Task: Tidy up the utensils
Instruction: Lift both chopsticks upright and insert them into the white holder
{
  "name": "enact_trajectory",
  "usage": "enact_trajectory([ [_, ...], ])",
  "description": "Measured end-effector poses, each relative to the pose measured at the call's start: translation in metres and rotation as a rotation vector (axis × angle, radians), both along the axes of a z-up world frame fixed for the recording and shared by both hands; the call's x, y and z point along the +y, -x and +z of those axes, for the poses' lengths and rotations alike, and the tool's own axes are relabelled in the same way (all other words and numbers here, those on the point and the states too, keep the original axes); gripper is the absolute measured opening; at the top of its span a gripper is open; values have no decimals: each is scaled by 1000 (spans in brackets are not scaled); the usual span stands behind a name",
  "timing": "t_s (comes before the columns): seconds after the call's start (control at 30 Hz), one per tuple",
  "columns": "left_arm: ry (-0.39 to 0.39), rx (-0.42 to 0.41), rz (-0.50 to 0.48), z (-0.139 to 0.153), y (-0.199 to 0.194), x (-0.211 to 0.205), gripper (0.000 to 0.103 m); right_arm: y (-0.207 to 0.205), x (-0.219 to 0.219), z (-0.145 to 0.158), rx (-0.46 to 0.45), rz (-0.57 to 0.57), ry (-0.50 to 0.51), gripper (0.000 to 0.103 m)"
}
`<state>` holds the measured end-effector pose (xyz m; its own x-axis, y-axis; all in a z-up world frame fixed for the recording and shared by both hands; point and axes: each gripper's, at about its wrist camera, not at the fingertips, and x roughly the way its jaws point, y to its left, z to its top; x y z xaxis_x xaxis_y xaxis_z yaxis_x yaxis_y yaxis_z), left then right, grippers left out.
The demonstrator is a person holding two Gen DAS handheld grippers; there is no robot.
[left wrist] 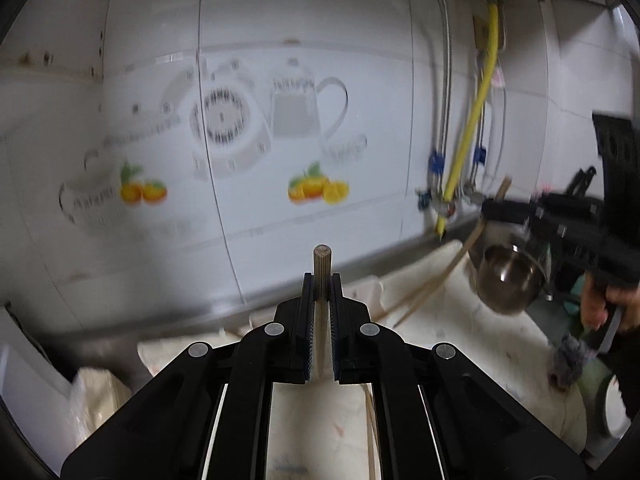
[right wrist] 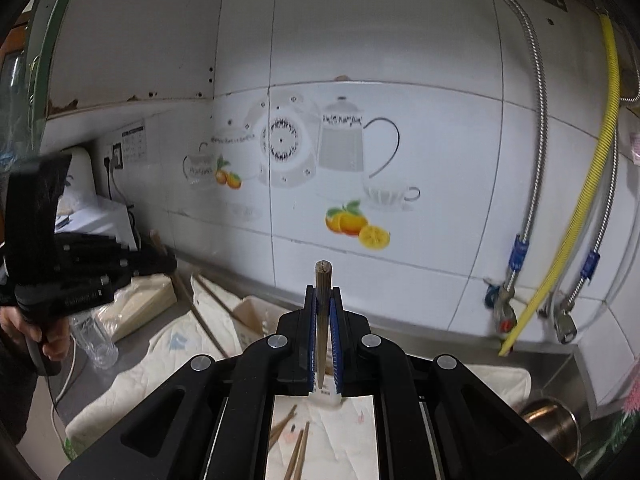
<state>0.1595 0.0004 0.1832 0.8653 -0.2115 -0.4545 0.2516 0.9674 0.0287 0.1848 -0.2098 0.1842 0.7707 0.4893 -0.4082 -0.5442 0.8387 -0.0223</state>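
Here, one brown wooden chopstick [left wrist: 321, 264] stands clamped in the left claw [left wrist: 321, 280], another wooden chopstick [right wrist: 322, 280] clamped in the right claw [right wrist: 323, 292]; both held above the cloth-covered table [right wrist: 352, 432], loose chopsticks [right wrist: 298, 448] below.

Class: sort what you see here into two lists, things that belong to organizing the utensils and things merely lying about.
Belongs to the job:
- chopstick in left claw
- chopstick in right claw
- loose chopsticks

Lying about:
- steel bowl
- clear glass
- yellow hose
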Motion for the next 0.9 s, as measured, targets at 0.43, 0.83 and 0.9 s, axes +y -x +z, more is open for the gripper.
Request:
enact_trajectory([
  [0.43, 36, -51, 100, 2, -49, 18, 6, -48, 22, -16, 40, -28, 12, 6],
  [0.83, 47, 69, 139, -56, -72, 32, 8, -68, 23, -55, 127, -45, 32, 7],
  [0.9, 41, 74, 136, -58, -71, 30, 8, -69, 23, -57, 132, -48, 34, 7],
])
